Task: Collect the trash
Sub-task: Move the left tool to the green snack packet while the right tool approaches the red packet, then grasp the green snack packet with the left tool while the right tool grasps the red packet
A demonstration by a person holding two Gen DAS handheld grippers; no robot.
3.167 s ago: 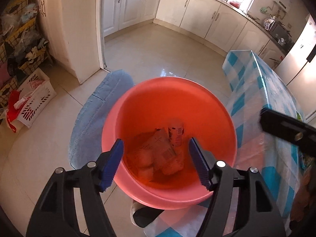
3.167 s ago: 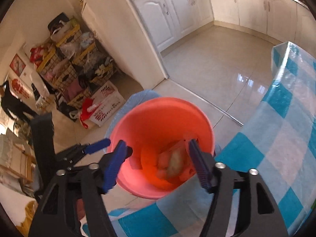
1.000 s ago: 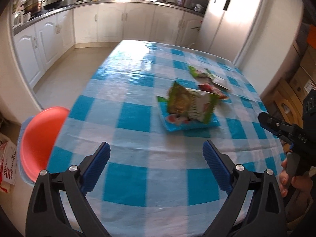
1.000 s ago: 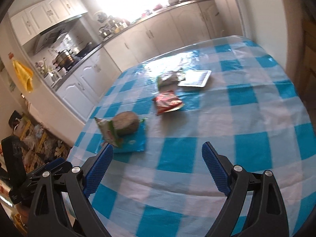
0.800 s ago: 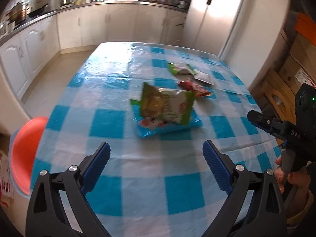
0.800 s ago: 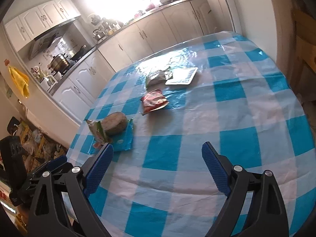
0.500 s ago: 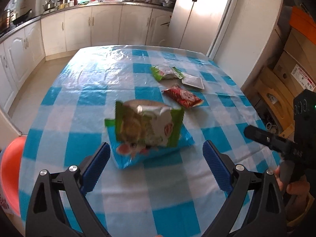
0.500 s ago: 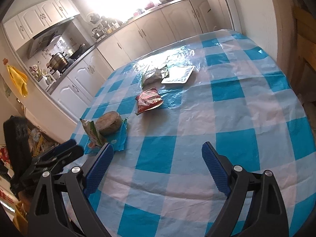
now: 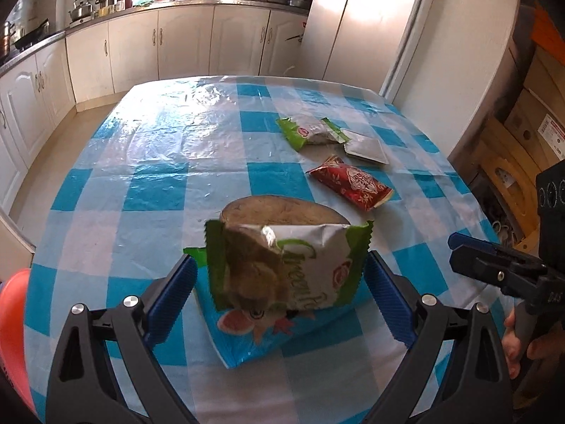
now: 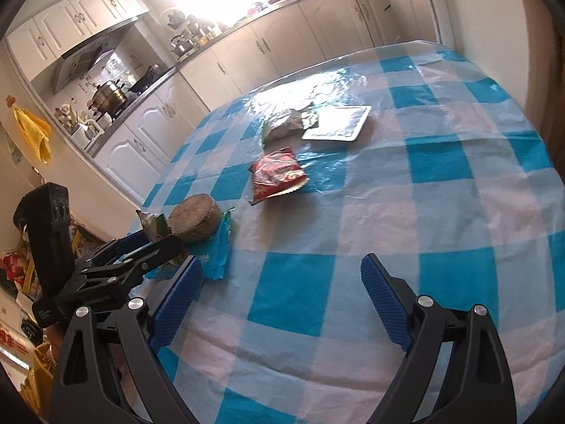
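A green and white snack bag (image 9: 300, 265) lies on a blue wrapper (image 9: 261, 332) on the checked table, with a round brown cake (image 9: 279, 212) behind it. My left gripper (image 9: 279, 300) is open with its fingers on either side of the bag, apart from it. A red wrapper (image 9: 349, 185), a second green bag (image 9: 310, 132) and a silver packet (image 9: 365, 148) lie farther back. My right gripper (image 10: 280, 295) is open and empty over the table. In the right wrist view I see the cake (image 10: 194, 217), the red wrapper (image 10: 277, 175) and the left gripper (image 10: 141, 247).
The orange bucket (image 9: 12, 332) stands off the table's left edge. White kitchen cabinets (image 9: 183, 42) and a fridge (image 9: 356, 24) lie beyond the table. Cardboard boxes (image 9: 529, 130) stand at the right. The right gripper (image 9: 494, 268) shows at the right of the left wrist view.
Both grippers left the orange bucket and swung over the table. My left gripper has closed in on the green snack bag, which now sits between its open fingers.
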